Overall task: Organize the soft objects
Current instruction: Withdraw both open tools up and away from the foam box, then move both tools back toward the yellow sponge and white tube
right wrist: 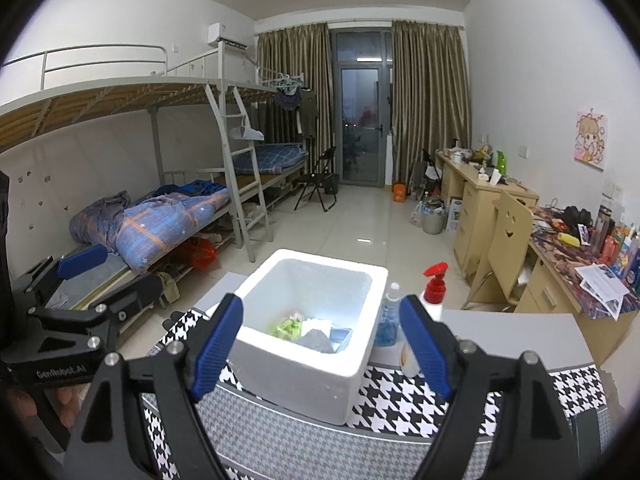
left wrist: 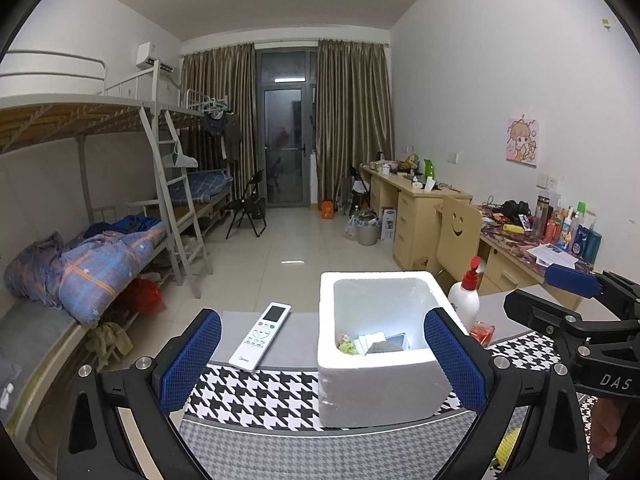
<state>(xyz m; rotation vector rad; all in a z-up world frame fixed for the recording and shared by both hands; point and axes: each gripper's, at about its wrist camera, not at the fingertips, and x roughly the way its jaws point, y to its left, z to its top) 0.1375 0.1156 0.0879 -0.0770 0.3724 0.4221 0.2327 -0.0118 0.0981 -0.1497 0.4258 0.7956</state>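
Observation:
A white foam box (left wrist: 380, 392) (right wrist: 304, 368) stands on the houndstooth cloth (left wrist: 256, 396). In its bottom lie soft items (left wrist: 370, 343) (right wrist: 308, 330): a green one, a white one, a grey one and a blue one. My left gripper (left wrist: 324, 360) is open, above and short of the box, with nothing between its blue pads (left wrist: 192, 360). My right gripper (right wrist: 322, 348) is also open and holds nothing, its pads (right wrist: 218, 348) level with the box's near wall. Each gripper shows at the edge of the other's view, the right gripper (left wrist: 560, 300) and the left gripper (right wrist: 104, 276). A yellow item (left wrist: 506, 444) peeks out at the lower right, mostly hidden.
A white remote (left wrist: 260, 336) lies left of the box. A red-pump bottle (left wrist: 466, 296) (right wrist: 434, 292), a blue-liquid bottle (right wrist: 388, 320) and a red packet (left wrist: 482, 332) stand right of it. Bunk beds (left wrist: 120, 248) line the left wall, desks (left wrist: 520, 256) and a chair (left wrist: 456, 232) the right.

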